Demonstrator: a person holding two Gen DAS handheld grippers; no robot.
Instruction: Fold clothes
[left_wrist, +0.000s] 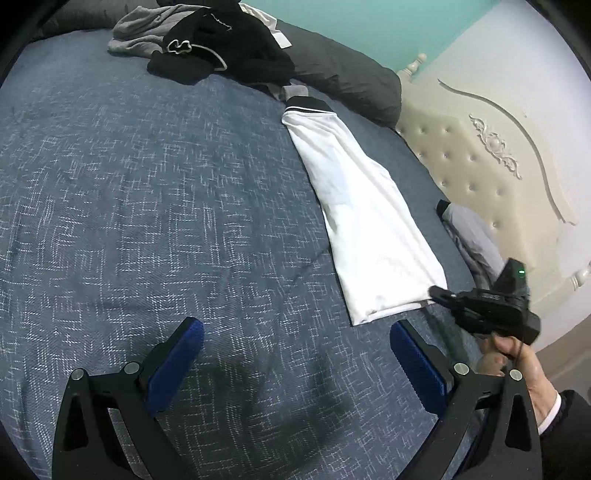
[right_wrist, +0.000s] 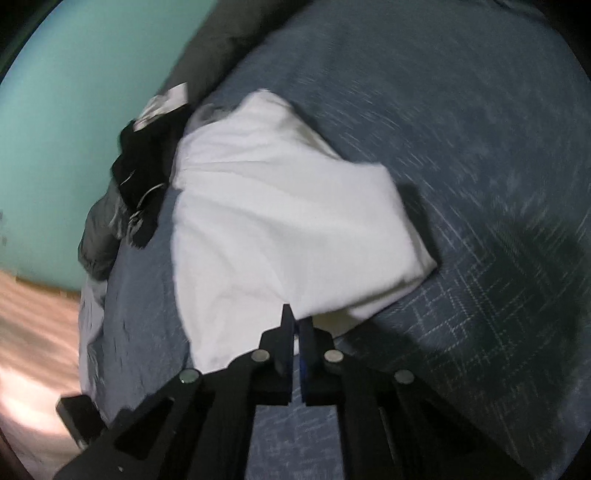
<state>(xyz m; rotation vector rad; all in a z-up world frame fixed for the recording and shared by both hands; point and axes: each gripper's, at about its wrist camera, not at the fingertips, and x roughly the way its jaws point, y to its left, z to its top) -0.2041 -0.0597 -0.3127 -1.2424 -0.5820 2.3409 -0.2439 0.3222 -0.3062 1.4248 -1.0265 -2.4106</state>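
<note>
A white garment (left_wrist: 362, 206), folded into a long strip with a black-trimmed far end, lies on the blue patterned bedspread (left_wrist: 147, 184). My left gripper (left_wrist: 295, 328) is open above bare bedspread, its blue pads (left_wrist: 177, 365) wide apart and holding nothing. It is just short of the garment's near end. A hand (left_wrist: 517, 354) holds my right gripper (left_wrist: 437, 293) at the garment's near right corner. In the right wrist view the right gripper (right_wrist: 295, 317) is shut, pinching the near edge of the white garment (right_wrist: 280, 206), which bulges up slightly there.
A heap of black clothes (left_wrist: 229, 44) and grey clothes (left_wrist: 147, 29) lies at the far end of the bed, next to a dark grey pillow (left_wrist: 343, 74). The cream tufted headboard (left_wrist: 480, 166) borders the right side, with grey cloth (left_wrist: 472, 236) beside it. The bed's edge and floor (right_wrist: 29, 314) lie left.
</note>
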